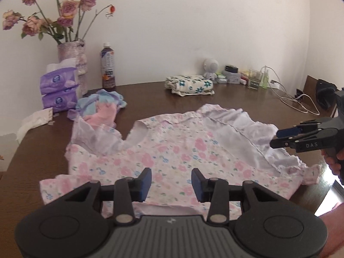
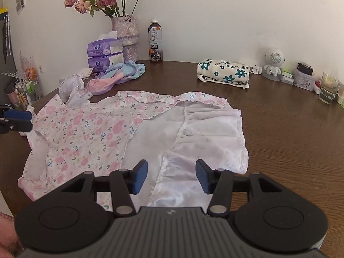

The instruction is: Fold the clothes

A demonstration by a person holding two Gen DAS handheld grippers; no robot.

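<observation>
One label reads: "DAS" on the right tongs (image 1: 277,138); bottle (image 2: 155,40) text blurred.

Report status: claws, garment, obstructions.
Left claw open, right claw open, both empty. Pink floral cotton garment flat on brown wooden table, partly folded. Nothing obstructing.

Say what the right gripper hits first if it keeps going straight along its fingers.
Probably the floral garment: the open right gripper points over its white inside-out part, angled down toward the table. Depth is unclear.
</observation>
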